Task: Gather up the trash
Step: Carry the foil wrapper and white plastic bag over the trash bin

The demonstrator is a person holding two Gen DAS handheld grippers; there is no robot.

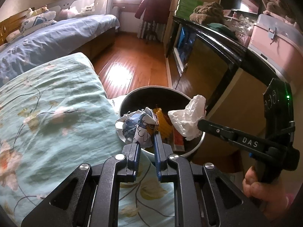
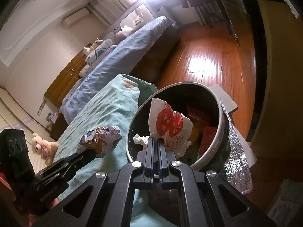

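Both pieces held at the bin

We pinch a crumpled cartoon wrapper (image 1: 141,127) in our left gripper (image 1: 146,141) and a white plastic bag (image 2: 168,124) in the right gripper (image 2: 155,145) (both unreleased), over the part-filled trash bin (image 2: 217,102).

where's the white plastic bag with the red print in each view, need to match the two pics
Left wrist view: the white plastic bag is right of centre, over the bin's right rim, pinched by the right gripper coming in from the right; its red print is not visible here.
Right wrist view: the bag is at centre, red print facing the camera, above the shut fingers.
Shared landmark: the round bin.
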